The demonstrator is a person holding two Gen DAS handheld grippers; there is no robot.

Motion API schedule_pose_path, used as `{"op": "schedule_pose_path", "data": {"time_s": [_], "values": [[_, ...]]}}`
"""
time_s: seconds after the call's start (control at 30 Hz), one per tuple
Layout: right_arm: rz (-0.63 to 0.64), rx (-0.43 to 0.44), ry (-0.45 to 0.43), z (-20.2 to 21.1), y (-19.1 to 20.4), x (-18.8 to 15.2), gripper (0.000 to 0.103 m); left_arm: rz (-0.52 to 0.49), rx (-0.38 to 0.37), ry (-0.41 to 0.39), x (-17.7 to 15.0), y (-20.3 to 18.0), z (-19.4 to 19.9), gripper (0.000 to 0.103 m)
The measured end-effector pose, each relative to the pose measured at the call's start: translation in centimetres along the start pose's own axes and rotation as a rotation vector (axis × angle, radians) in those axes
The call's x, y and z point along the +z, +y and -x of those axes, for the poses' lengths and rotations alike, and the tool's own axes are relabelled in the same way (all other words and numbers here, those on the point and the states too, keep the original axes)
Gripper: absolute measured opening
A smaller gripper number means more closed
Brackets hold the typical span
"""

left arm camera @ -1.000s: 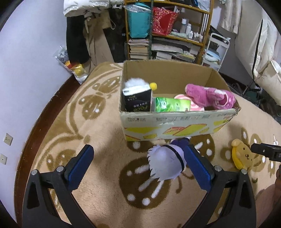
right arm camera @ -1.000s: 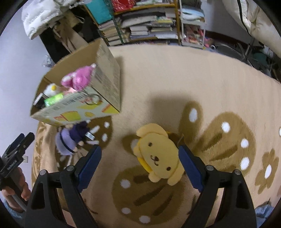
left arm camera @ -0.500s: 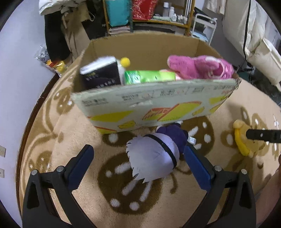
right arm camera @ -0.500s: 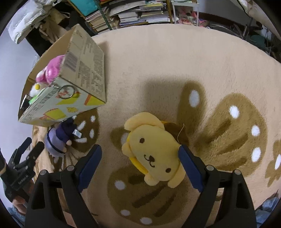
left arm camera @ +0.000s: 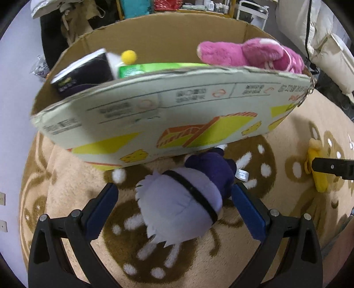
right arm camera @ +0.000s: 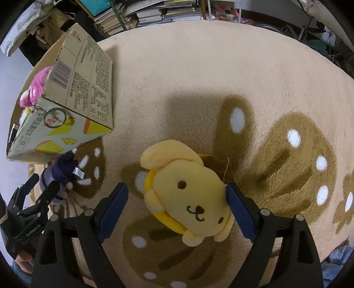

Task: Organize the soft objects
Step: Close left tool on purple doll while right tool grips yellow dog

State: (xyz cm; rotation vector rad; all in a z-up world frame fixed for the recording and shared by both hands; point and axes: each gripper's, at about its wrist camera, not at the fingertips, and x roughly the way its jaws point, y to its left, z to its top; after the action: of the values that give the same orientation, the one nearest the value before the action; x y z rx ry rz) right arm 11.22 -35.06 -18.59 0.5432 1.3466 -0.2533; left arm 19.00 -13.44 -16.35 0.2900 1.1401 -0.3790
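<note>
A lilac-and-navy plush doll (left arm camera: 183,203) lies on the rug just in front of the cardboard box (left arm camera: 154,124). My left gripper (left arm camera: 174,208) is open, its blue pads either side of the doll. A yellow dog plush (right arm camera: 188,195) lies face up on the rug. My right gripper (right arm camera: 177,206) is open around it, the right pad close to its head. The box holds a pink plush (left arm camera: 250,54), a green pack (left arm camera: 154,67) and a black pack (left arm camera: 84,73). The doll (right arm camera: 59,177) and the left gripper (right arm camera: 33,199) also show in the right wrist view.
The beige rug (right arm camera: 221,77) with brown flower patterns covers the floor. Bookshelves (right arm camera: 154,11) and clutter stand behind the box. A key ring (right arm camera: 54,117) hangs at the box corner. A white cushion (left arm camera: 327,44) lies at the right.
Both grippers have moved down and forward. The doll now sits between the left pads and the yellow dog between the right pads. Both stay open.
</note>
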Motion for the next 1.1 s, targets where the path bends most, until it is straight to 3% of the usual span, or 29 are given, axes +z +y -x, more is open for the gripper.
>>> {"op": "schedule_pose_path", "data": {"time_s": [0.53, 0.67, 0.83, 0.97, 1.1], "values": [[-0.004, -0.070, 0.021, -2.1, -0.6, 0.8, 0.095, -0.027, 0.023, 0.069, 0.9, -2.3, -3.4, 0.101], [0.002, -0.074, 0.016, -2.1, -0.1, 0.7, 0.090, -0.033, 0.034, 0.081, 1.1, -2.6, -4.1, 0.099], [-0.045, -0.067, -0.004, -1.4, -0.9, 0.6, 0.073, -0.026, 0.032, 0.078, 1.1, -2.5, -4.1, 0.088], [-0.047, -0.062, -0.010, -1.4, -1.1, 0.6, 0.069, -0.041, 0.056, 0.082, 0.4, -2.8, -3.7, 0.073], [-0.046, -0.061, -0.031, -0.6, -1.5, 0.5, 0.063, -0.027, 0.053, 0.071, 0.1, -2.6, -3.4, 0.066]]}}
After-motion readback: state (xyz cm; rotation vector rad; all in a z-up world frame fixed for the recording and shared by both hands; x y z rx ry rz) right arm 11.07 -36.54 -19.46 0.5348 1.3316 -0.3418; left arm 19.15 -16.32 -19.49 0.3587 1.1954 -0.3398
